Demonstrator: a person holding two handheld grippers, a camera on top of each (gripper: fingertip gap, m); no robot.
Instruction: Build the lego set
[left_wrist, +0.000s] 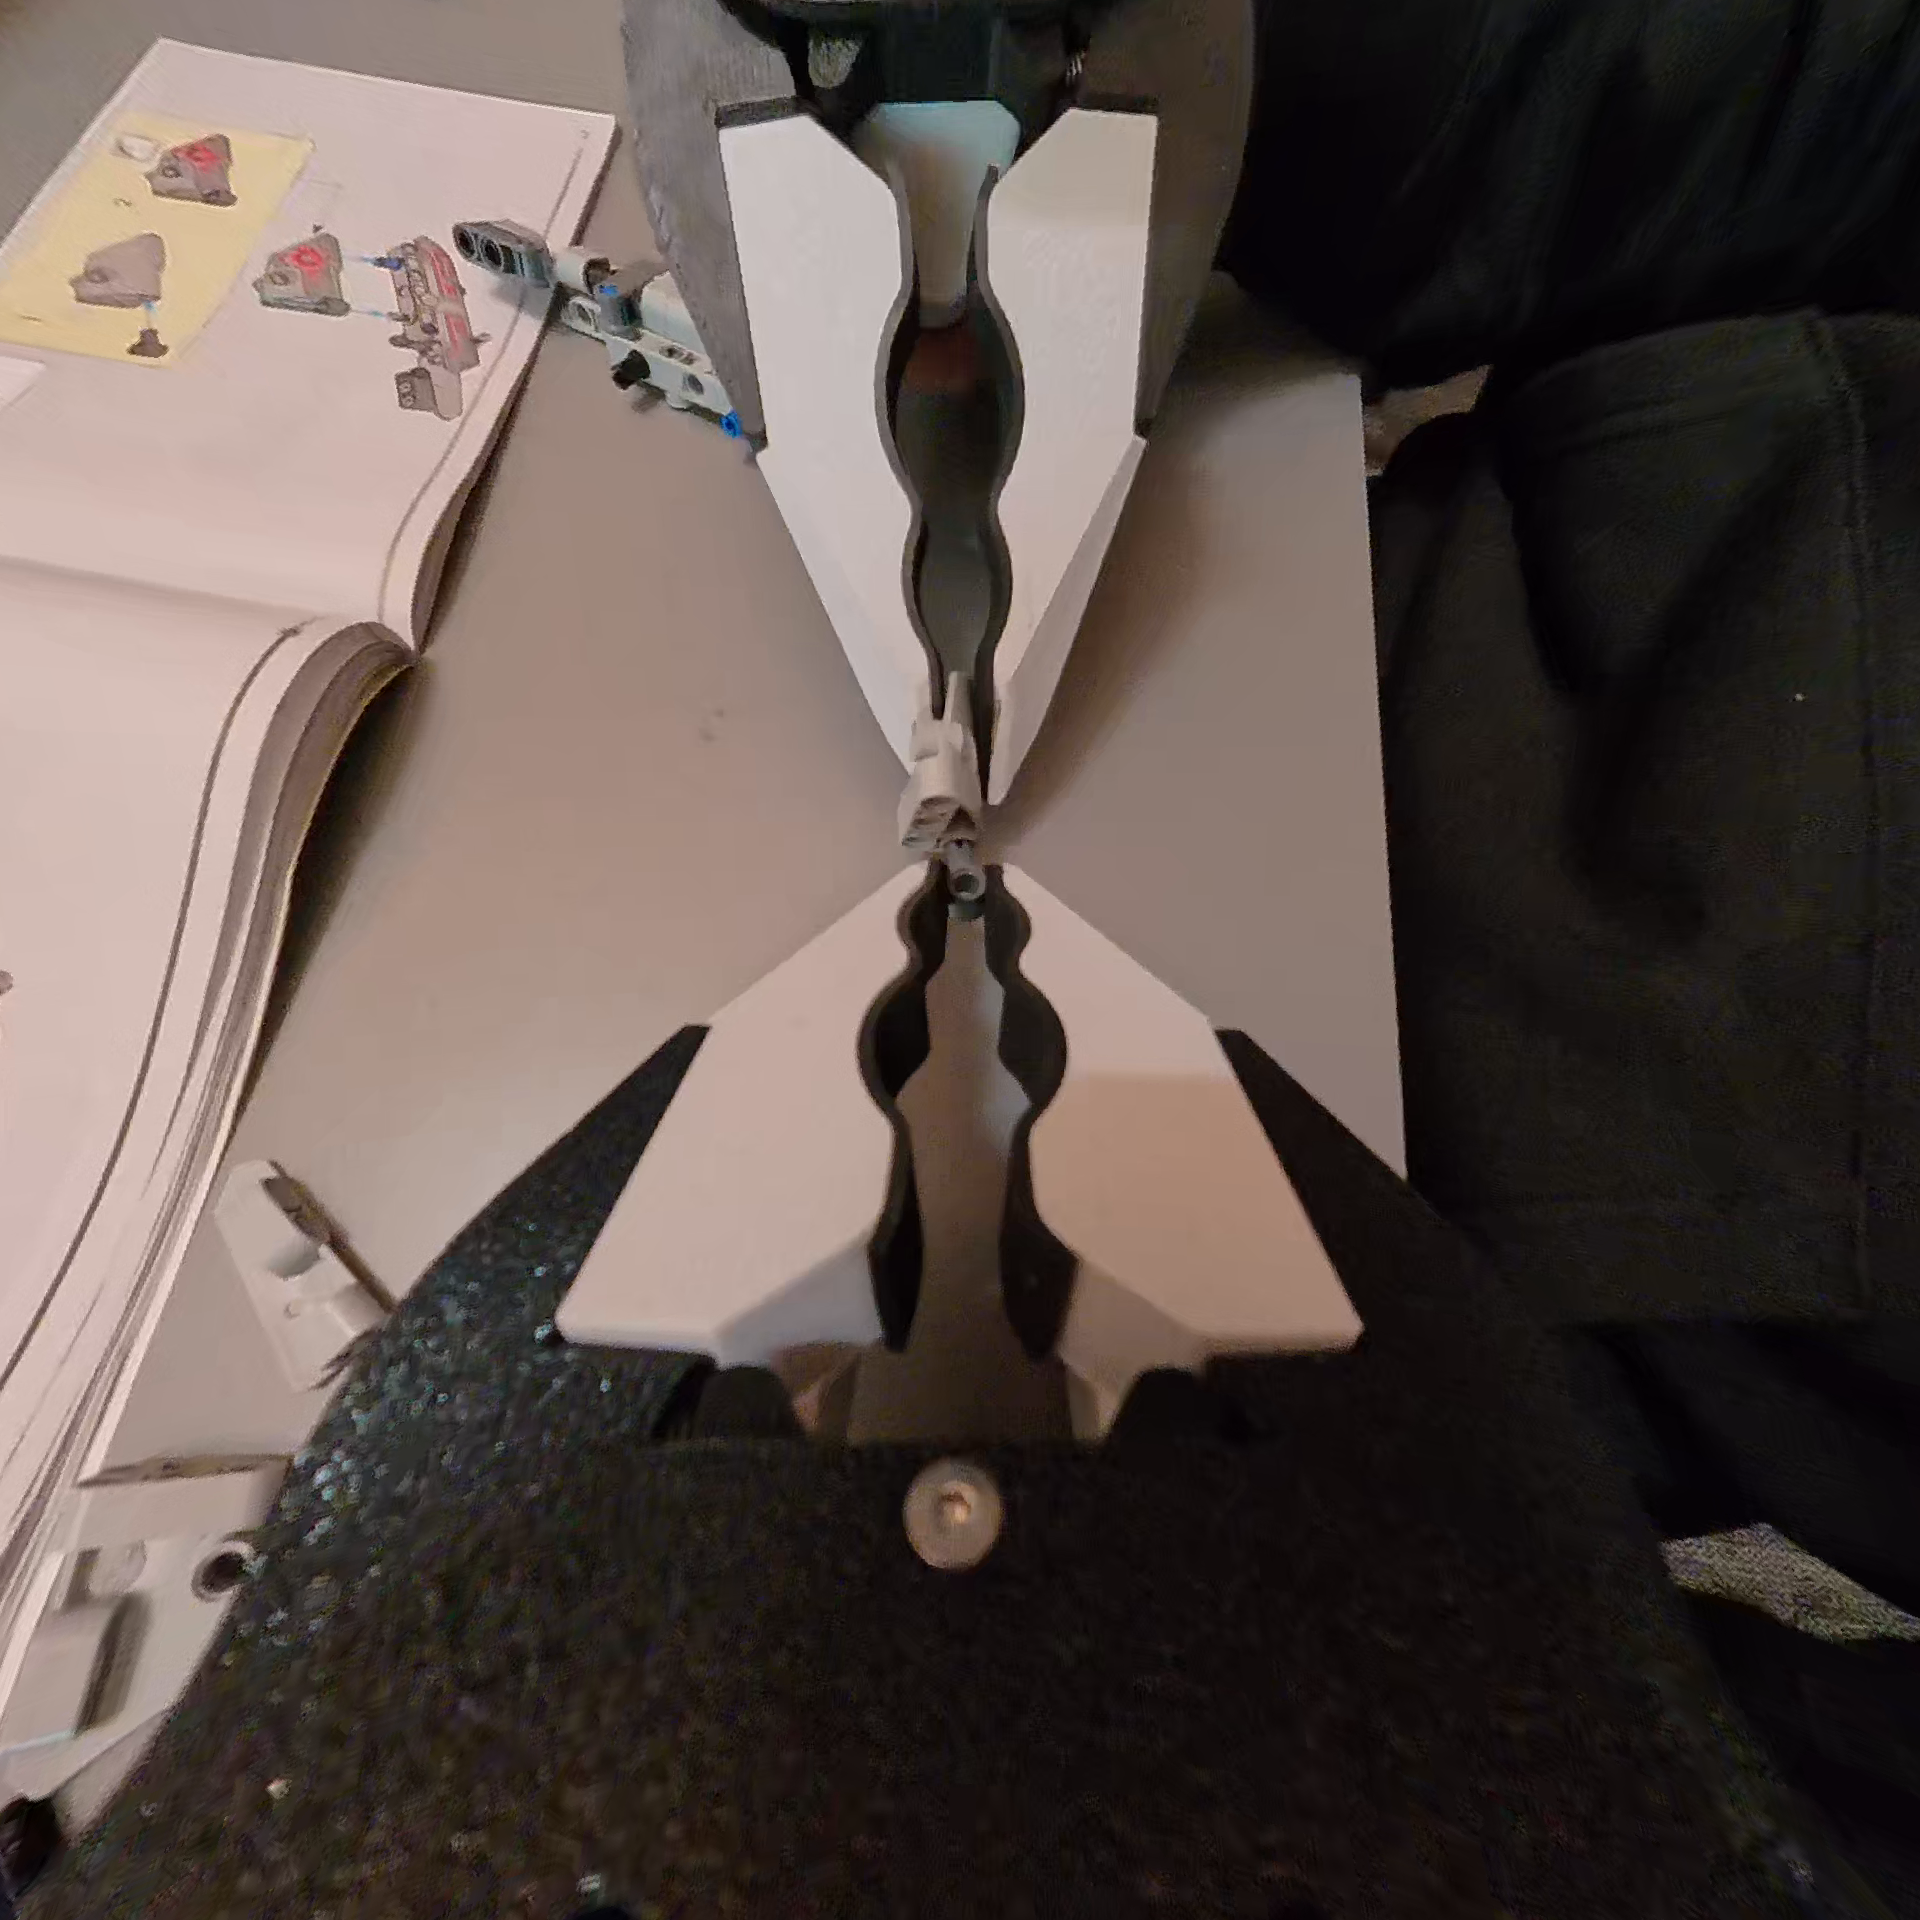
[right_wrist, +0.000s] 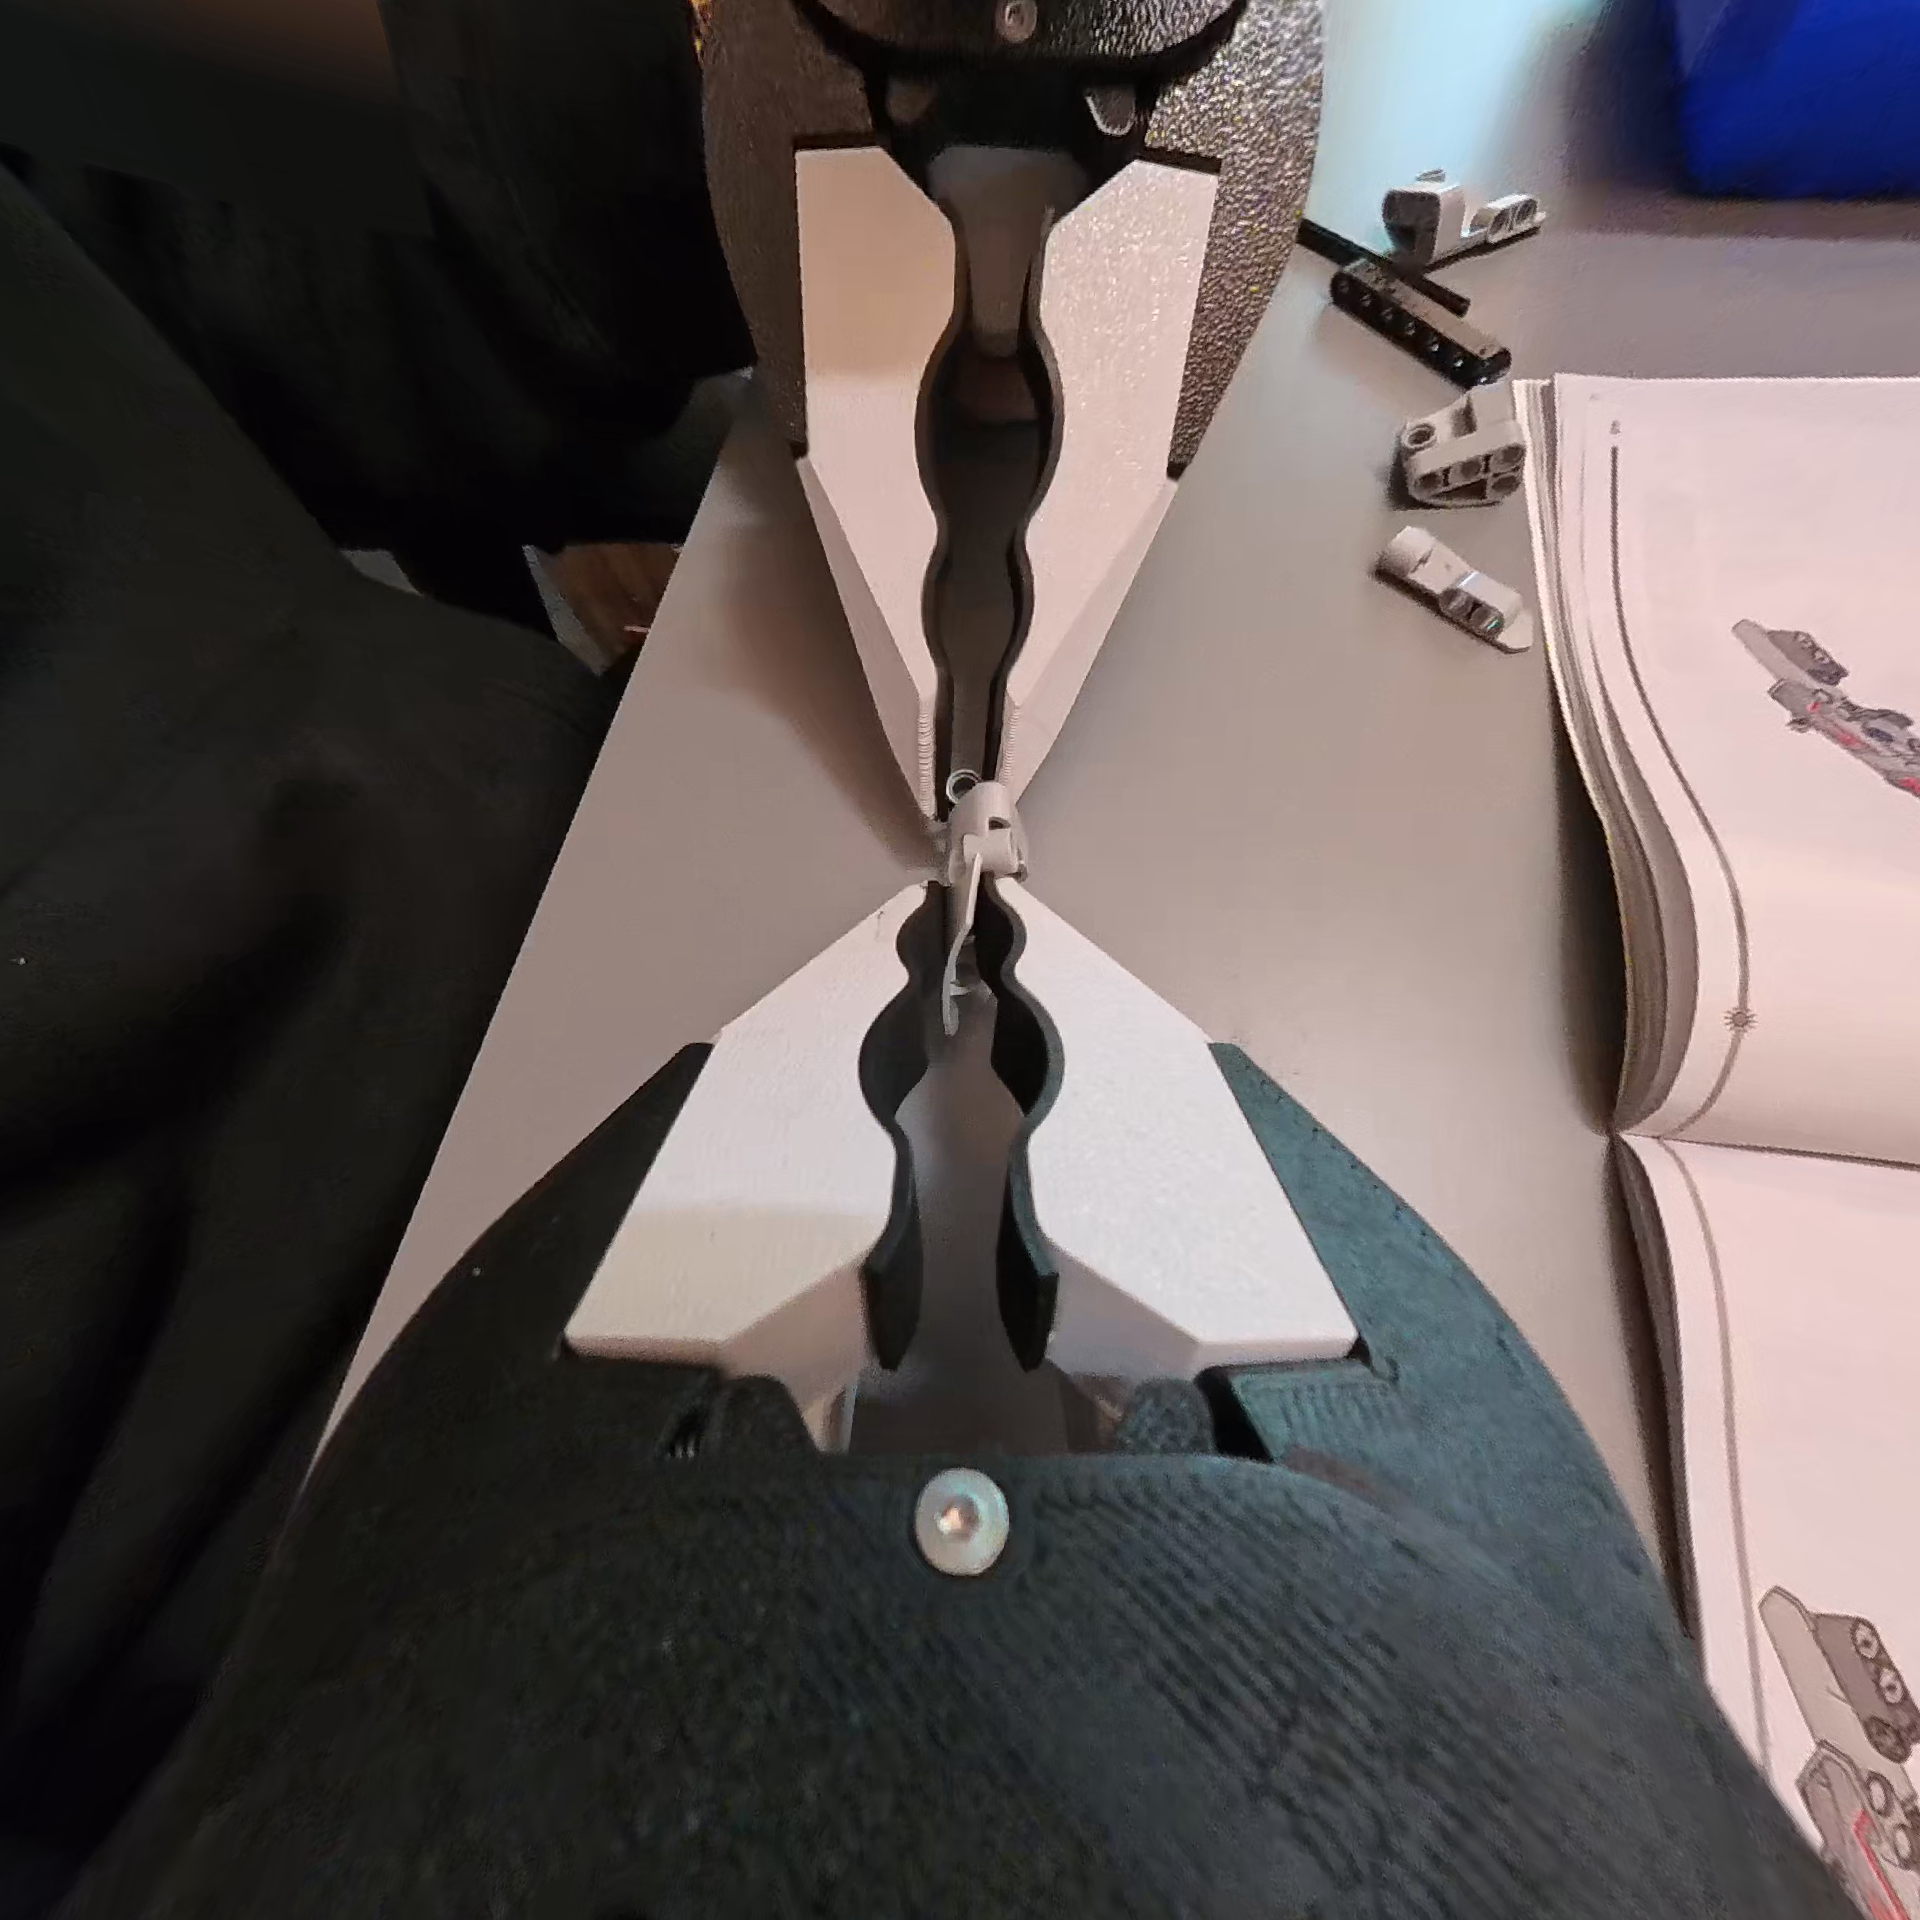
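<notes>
Two grippers tip to tip above table edge (left_wrist: 1299, 623). Left gripper (left_wrist: 961, 894) pinches grey pin (left_wrist: 968, 885); right gripper (right_wrist: 961, 925) clamps light-grey connector (right_wrist: 982, 831). Step: mating pin into connector. Next: axial alignment, firm push.

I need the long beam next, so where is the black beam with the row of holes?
In the right wrist view, the black beam lies on the table at upper right, between two light grey pieces, just beyond the open instruction booklet.
</notes>
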